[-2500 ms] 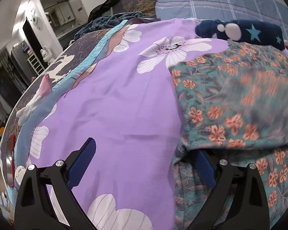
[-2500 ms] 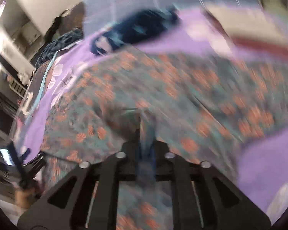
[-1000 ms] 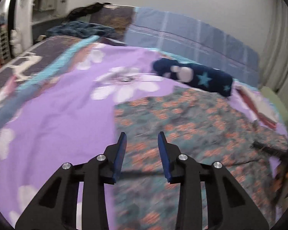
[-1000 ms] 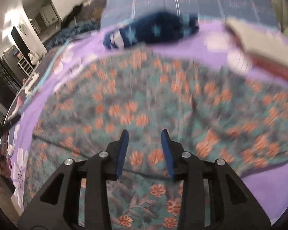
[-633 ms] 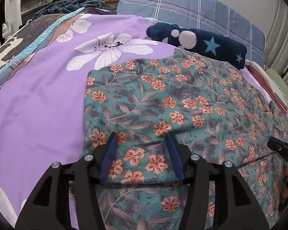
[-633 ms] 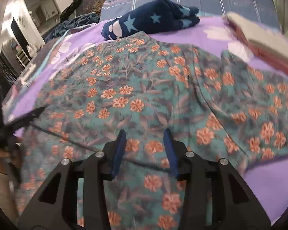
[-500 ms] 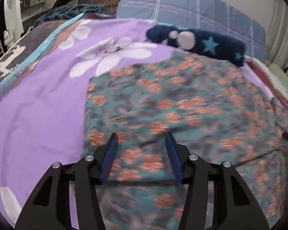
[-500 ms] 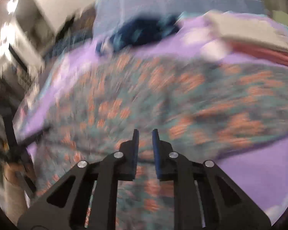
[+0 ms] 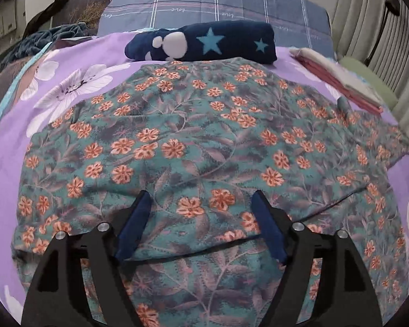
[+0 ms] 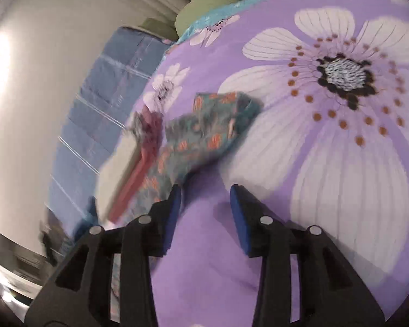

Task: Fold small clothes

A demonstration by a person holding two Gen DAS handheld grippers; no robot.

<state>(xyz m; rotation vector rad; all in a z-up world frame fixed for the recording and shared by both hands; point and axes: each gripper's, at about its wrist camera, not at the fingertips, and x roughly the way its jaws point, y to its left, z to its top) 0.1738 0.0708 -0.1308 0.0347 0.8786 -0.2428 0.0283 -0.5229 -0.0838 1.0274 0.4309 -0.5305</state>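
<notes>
A teal garment with orange flowers (image 9: pixel 204 147) lies spread on the purple flowered bedspread (image 9: pixel 11 136), one layer folded over another near me. My left gripper (image 9: pixel 201 199) hovers just over its near fold with its jaws opening wide and no cloth pinched between the blue pads. In the blurred, rolled right wrist view, a sleeve end of the same garment (image 10: pixel 204 130) lies ahead and left of my right gripper (image 10: pixel 205 188). Its jaws are opening over bare bedspread (image 10: pixel 340 163) with nothing between them.
A rolled navy blanket with stars (image 9: pixel 204 41) lies beyond the garment, before a blue plaid pillow (image 9: pixel 218 2). Folded red and white cloths (image 9: pixel 338 81) are stacked at the right, also in the right wrist view as the stack (image 10: pixel 131 169). Curtains hang behind.
My left gripper let go of the garment, slid right over it and opened wider. My right gripper released the cloth, swung away to the bed's right side and rolled sharply.
</notes>
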